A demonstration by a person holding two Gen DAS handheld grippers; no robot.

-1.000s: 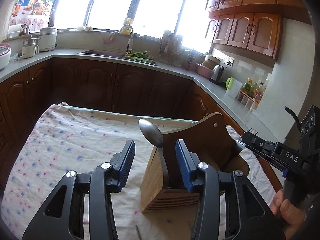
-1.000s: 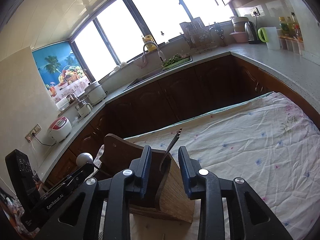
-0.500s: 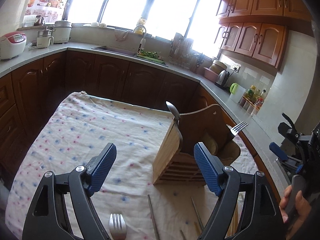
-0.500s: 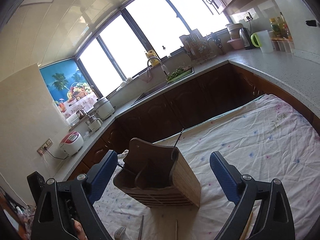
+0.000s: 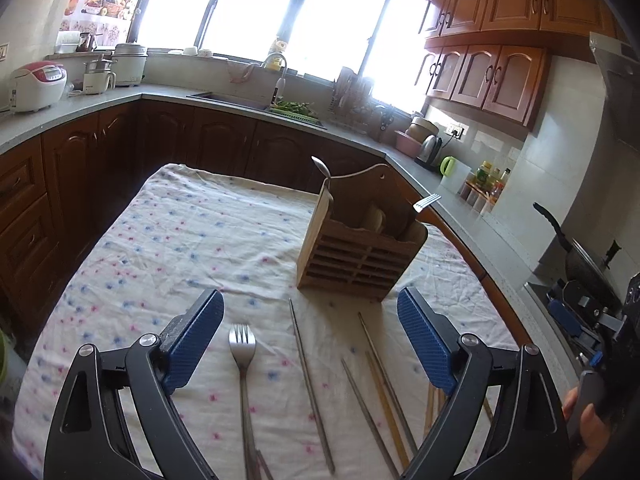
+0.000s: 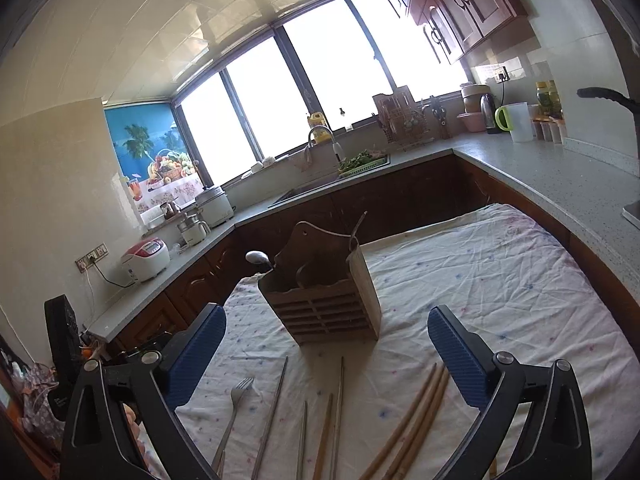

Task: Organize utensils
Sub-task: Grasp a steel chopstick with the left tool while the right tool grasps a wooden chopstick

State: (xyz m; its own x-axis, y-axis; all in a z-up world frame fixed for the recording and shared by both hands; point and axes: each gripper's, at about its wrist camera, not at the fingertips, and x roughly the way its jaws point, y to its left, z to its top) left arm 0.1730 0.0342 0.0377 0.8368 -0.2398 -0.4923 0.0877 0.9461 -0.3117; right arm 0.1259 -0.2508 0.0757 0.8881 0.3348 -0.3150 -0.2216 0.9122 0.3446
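My left claw [image 5: 310, 344] opening and empty above fork [image 5: 242, 350] on desk [image 5: 168, 240], right claw [image 6: 326, 354] opening and empty, wooden holder [image 5: 360, 256] ahead with spoon [image 5: 322, 172]

Around you, a grey counter [image 5: 100, 106] runs along dark wooden cabinets [image 5: 224, 140], carrying a white-and-red rice cooker [image 5: 36, 86], a sink with a curved faucet [image 5: 280, 76], a dish rack [image 6: 402, 122], a steel kettle [image 5: 430, 148] and a jug with a green handle [image 6: 516, 120]. Above hang bright windows [image 5: 256, 4], a tropical fruit poster [image 6: 156, 156] and reddish wall cupboards [image 5: 504, 32]. At the right, you have a black pan [image 5: 580, 256] on the stove.
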